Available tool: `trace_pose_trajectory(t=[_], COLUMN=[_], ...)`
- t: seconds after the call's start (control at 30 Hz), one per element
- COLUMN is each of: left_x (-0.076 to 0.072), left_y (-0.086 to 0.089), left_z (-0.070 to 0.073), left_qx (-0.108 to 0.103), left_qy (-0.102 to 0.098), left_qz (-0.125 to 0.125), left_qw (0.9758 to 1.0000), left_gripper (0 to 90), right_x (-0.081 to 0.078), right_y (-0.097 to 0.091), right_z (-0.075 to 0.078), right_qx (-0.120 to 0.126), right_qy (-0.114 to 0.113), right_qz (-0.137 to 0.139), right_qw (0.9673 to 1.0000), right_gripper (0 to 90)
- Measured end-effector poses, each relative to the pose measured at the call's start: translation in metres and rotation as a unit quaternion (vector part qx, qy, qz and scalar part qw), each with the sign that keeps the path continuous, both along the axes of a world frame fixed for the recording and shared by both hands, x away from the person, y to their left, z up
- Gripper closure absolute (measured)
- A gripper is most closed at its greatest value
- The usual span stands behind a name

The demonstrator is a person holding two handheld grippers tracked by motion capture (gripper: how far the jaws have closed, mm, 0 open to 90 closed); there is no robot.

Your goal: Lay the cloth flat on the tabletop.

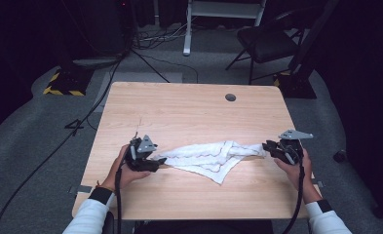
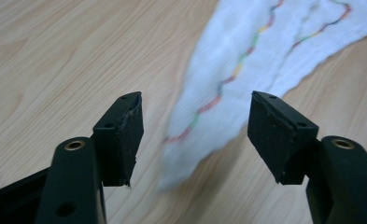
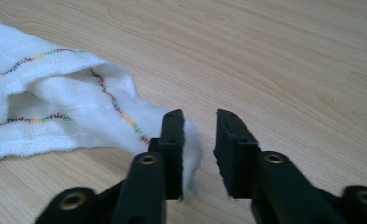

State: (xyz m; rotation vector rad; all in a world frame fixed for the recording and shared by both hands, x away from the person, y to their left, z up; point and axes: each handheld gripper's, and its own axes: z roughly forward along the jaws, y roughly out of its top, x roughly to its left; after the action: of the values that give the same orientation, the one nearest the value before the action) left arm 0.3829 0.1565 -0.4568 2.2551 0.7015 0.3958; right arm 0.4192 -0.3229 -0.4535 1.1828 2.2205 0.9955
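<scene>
The high view is evenly lit from above: the table (image 1: 194, 112) is bright, while the surrounding floor and background fall into near darkness. Shadows on the table are short and soft. No glare is present. In the left gripper view, the cloth (image 2: 228, 88) is smeared by motion blur. The right gripper view is sharper; its lower corners are blurred.

We see a light wooden table (image 1: 189, 112) with a round grommet hole (image 1: 230, 97) near its far edge, standing on grey carpet (image 1: 28, 146). Behind it, a black folding chair (image 1: 264, 44) sits at the right beside a white frame (image 1: 223, 14). Black cables (image 1: 150, 41) trail across the floor, and yellow-black hazard tape (image 1: 62, 85) marks a stand's base at left. The surroundings are dark.
</scene>
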Motion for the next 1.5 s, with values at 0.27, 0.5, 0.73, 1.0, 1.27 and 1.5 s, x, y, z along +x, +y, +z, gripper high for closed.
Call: trace_pose_trajectory(t=[0.27, 0.5, 0.73, 1.0, 1.27, 1.5], left_x=[0.010, 0.025, 0.036, 0.043, 0.045, 0.045], left_y=[-0.090, -0.153, -0.178, -0.171, -0.162, -0.141], left_z=[0.007, -0.008, -0.025, -0.025, -0.020, 0.013], left_qx=[0.013, 0.029, 0.047, 0.055, 0.052, 0.005], left_qy=[-0.017, 0.005, -0.002, -0.015, -0.023, -0.053], left_qz=[-0.094, -0.134, -0.123, -0.126, -0.135, -0.121], left_qw=[0.9954, 0.9905, 0.9914, 0.9904, 0.9892, 0.9912], left_gripper=[31.7, 32.3, 32.4, 70.6, 85.7, 86.4], right_x=[0.008, 0.015, 0.016, 0.017, 0.013, 0.006], right_y=[0.006, 0.001, 0.000, 0.002, 0.008, 0.002], right_z=[-0.010, -0.021, -0.027, -0.033, -0.033, -0.014], right_qx=[-0.019, -0.024, -0.043, -0.041, -0.046, -0.039], right_qy=[0.022, 0.041, 0.041, 0.042, 0.039, -0.005], right_qz=[-0.001, -0.013, -0.009, -0.005, 0.031, 0.022], right_qw=[0.9996, 0.9988, 0.9982, 0.9983, 0.9977, 0.9990], right_gripper=[53.1, 52.6, 52.8, 54.9, 84.8, 87.1])
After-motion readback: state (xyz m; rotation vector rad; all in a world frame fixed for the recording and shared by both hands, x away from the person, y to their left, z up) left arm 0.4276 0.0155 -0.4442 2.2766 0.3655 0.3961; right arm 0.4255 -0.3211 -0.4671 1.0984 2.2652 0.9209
